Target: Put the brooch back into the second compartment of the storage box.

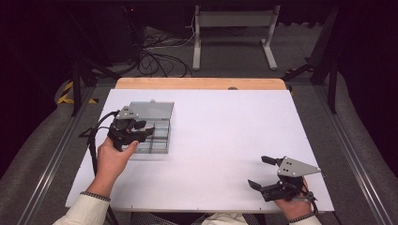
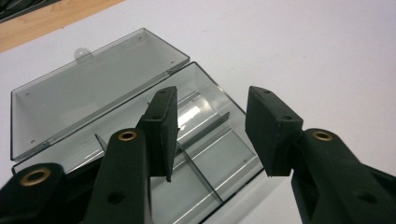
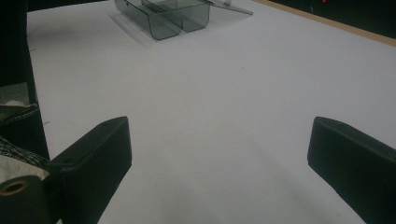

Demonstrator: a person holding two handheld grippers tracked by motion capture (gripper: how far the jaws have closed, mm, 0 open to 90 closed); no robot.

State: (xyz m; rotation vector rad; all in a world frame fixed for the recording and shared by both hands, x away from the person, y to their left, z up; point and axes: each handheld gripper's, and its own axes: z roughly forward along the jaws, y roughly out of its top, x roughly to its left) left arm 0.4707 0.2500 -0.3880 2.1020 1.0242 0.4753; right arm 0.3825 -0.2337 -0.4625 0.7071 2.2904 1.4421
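A clear grey plastic compartment box (image 1: 159, 140) lies at the left of the white table, its lid (image 1: 152, 110) swung open and flat on the far side. Dividers split the box (image 2: 219, 154) into empty compartments. My left gripper (image 1: 144, 129) hovers over the box, open with nothing between its jaws; in the left gripper view this gripper (image 2: 212, 135) has one jaw above a compartment and the other near the box's right rim. My right gripper (image 1: 257, 171) rests near the front right of the table, wide open and empty. From the right gripper (image 3: 219, 163), the box (image 3: 163, 16) appears far off.
A white sheet (image 1: 220, 136) covers the table, with a wooden strip (image 1: 197, 83) along the far edge. Beyond the table, a white metal stand (image 1: 234, 33) and loose cables (image 1: 155, 56) lie on the floor. A sleeve (image 3: 14, 154) shows at the left of the right gripper view.
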